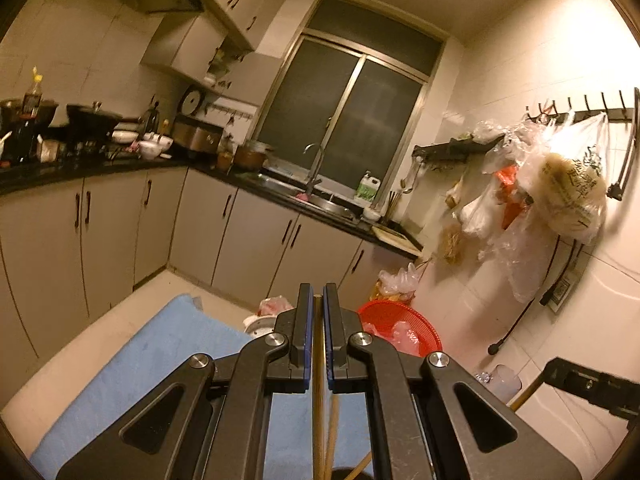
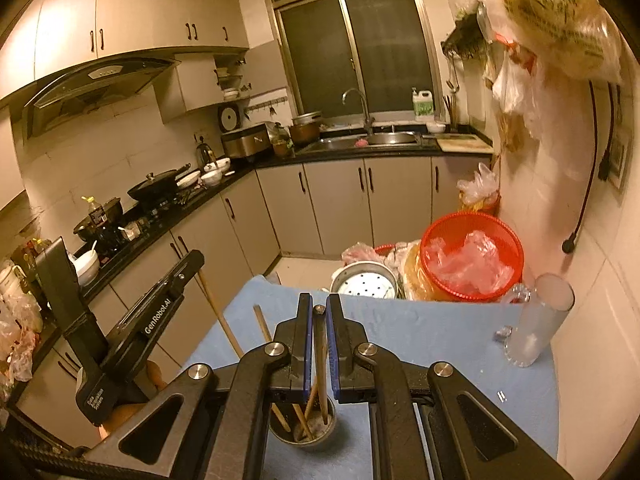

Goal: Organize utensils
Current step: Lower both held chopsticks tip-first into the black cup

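My left gripper is shut on a thin wooden chopstick that runs down between its blue pads. Below it are more sticks and the dark rim of a cup. In the right wrist view my right gripper is shut on a dark-tipped chopstick whose lower end stands in a metal cup. The cup sits on the blue towel and holds several chopsticks. The left gripper shows at the left of that view, its long chopstick slanting down toward the cup.
A frosted glass tumbler stands on the towel's right side near the tiled wall. Behind the towel are a perforated steamer pot and a red basket with plastic bags. Kitchen counters and cabinets lie beyond the table.
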A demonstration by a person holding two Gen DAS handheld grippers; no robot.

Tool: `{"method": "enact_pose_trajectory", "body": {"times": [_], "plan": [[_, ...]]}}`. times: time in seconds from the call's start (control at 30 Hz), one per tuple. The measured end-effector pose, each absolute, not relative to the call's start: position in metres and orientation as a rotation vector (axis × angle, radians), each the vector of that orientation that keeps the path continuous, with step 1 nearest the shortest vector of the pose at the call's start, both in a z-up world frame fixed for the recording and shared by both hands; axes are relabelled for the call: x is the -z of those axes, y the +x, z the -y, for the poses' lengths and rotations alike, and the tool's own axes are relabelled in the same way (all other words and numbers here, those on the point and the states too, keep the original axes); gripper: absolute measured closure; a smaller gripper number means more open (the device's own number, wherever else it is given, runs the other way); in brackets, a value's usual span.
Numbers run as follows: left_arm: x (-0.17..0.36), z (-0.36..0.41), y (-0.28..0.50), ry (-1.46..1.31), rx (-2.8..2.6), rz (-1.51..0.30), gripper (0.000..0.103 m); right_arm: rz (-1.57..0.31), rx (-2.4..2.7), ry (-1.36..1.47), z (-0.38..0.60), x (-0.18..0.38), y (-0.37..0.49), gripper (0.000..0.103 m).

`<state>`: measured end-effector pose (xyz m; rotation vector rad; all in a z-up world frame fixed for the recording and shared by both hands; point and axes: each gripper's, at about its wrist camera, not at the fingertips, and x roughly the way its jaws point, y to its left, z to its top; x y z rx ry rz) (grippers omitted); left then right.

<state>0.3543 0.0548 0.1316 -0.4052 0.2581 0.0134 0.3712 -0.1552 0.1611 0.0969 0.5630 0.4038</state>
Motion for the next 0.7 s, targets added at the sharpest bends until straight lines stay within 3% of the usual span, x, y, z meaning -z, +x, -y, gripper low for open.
{"method": "enact_pose_trajectory", "body": {"times": [0.7], "plan": [[-0.089, -0.053, 0.349, -0.423, -0.034, -0.39, 0.096, -0.635, -0.366, 0.153, 0.17, -0.114, 0.373, 0.096]]}}
